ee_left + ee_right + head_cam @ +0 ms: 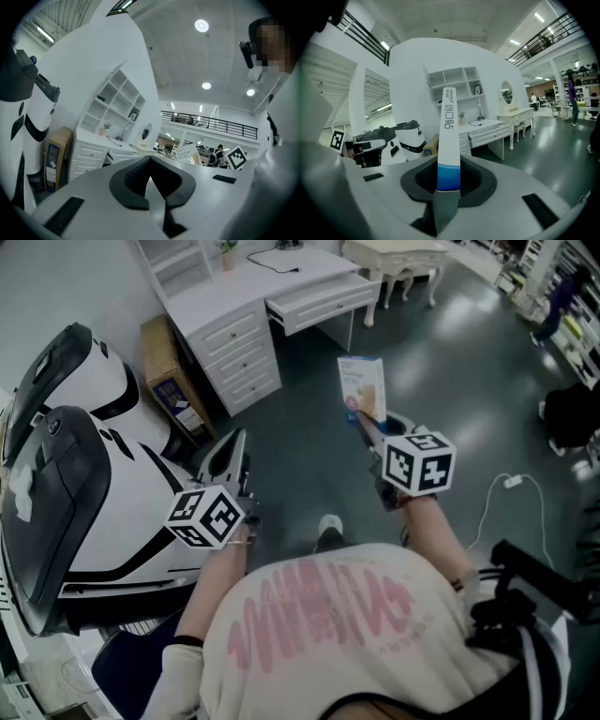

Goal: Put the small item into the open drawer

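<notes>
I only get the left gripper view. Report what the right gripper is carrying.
Observer: The right gripper is shut on a thin white cardboard box with a blue band, held upright.
Operator: Find me the drawer.
Observer: The long white desk drawer stands pulled out, ahead across the dark floor, well apart from the box.
Operator: Check the floor on the right.
Observer: A white cable lies there, seemingly off the line to the drawer.
</notes>
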Tool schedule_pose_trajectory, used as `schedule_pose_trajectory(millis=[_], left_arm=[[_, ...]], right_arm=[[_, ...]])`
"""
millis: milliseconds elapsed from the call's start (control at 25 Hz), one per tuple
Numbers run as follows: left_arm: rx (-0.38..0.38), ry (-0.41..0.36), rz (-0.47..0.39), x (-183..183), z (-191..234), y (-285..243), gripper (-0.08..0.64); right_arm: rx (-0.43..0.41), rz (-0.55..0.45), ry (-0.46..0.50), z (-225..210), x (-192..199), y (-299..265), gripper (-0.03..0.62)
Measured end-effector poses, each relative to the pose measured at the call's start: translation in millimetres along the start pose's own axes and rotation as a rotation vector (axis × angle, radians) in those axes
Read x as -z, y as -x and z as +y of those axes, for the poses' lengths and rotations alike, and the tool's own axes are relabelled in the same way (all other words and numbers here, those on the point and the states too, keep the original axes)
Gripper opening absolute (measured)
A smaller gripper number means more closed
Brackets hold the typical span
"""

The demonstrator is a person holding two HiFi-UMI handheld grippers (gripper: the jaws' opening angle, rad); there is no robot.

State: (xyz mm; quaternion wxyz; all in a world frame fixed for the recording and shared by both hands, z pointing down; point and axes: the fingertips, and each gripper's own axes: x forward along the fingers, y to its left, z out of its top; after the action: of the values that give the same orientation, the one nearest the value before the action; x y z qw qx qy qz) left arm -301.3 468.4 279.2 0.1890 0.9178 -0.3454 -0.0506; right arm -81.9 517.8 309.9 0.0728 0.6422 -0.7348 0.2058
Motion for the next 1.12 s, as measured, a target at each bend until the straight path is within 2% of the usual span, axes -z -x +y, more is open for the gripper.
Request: schedule_pose_trajectory(millis=[400,560,680,840,1040,1120], left_arm=[[0.002,0.017,0.005,2.2,20.9,-37.8,0.029],[0.002,0.035,-0.029,-11.4,36.8,-69.7,0.029],[-0.025,0.048,-0.048,-21.3,52.2,-100.7,0.029],[-0.088,0.027,-0.026,-23.7,63.4,-137.8,0.029],[-0.057,-0.018,-0.049,-26.3,48.7,-155.1,0.029],[-0.057,-0.021,0.0,-17.3,48.5,-159.1,0.029]], right_arm=[[0.012,0.008,-0.025,-26.9,-6.2,-32.3,0.086],[-0.027,-0.03,-0.061,-45.5,-28.5,-57.7,0.087],[-0.053,-0.049,-0.036,-62.7,-51.3,-78.4,0.087],[-0.085,-0.044,-0.006,-87.8,-74.1,-101.9,0.087],[-0.122,-0.023,-0.001,-114.3,-87.5,-120.9,0.087],[-0.134,-0.013,-0.033,-122.6,-84.0,-128.2,0.087]])
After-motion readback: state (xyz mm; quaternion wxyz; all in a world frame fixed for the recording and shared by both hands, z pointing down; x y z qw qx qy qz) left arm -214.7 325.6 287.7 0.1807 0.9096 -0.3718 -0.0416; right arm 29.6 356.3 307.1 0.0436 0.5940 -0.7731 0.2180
